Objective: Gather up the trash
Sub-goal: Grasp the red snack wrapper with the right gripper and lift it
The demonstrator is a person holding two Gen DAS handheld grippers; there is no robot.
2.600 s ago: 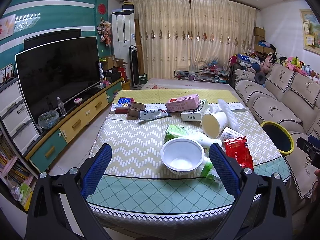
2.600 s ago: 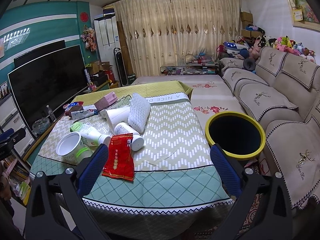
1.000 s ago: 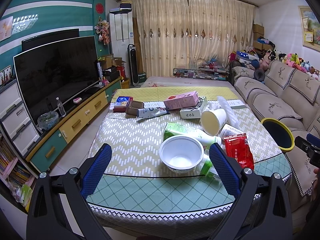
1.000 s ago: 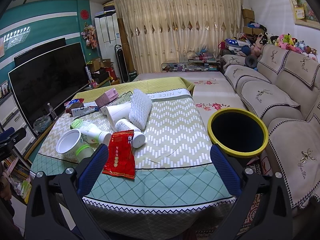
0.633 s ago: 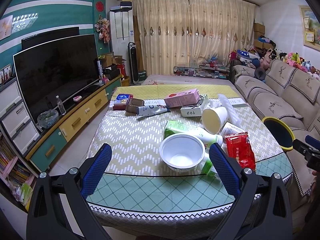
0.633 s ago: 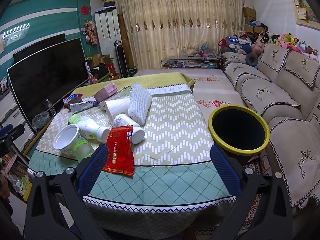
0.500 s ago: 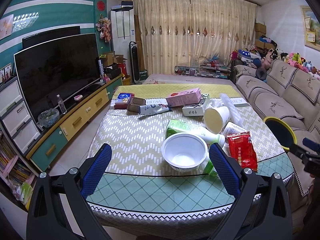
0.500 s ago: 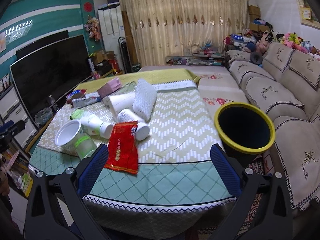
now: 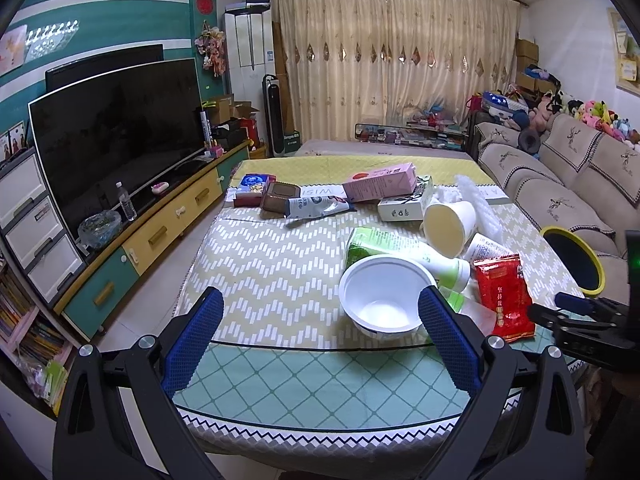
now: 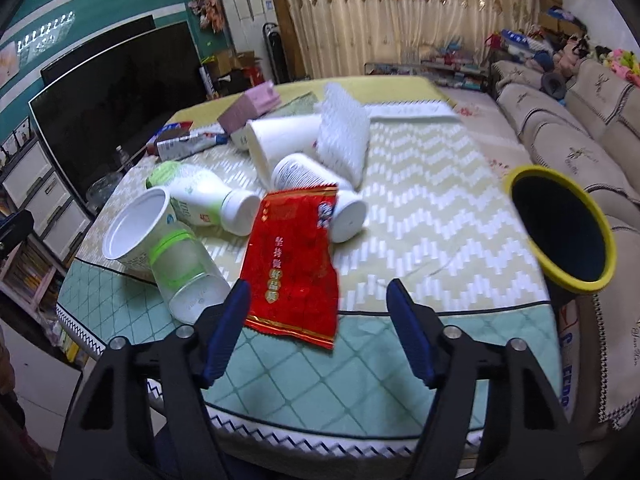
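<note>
left wrist view: left gripper (image 9: 320,330) open and empty over the surface (image 9: 280,368); white bowl (image 9: 382,294) just left of the red packet (image 9: 502,296).
right wrist view: right gripper (image 10: 318,320) closing, packet (image 10: 294,264) edge between its jaws, pads not touching; bin (image 10: 560,228) well right of the packet.

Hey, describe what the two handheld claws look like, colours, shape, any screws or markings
Both match. The left claw has two black angular plastic arms with triangular cut-outs, each ending in a blue textured pad, with a round silver screw at each joint. The right claw is built the same, with blue ridged pads. No cables, sleeves or markings are visible.
</note>
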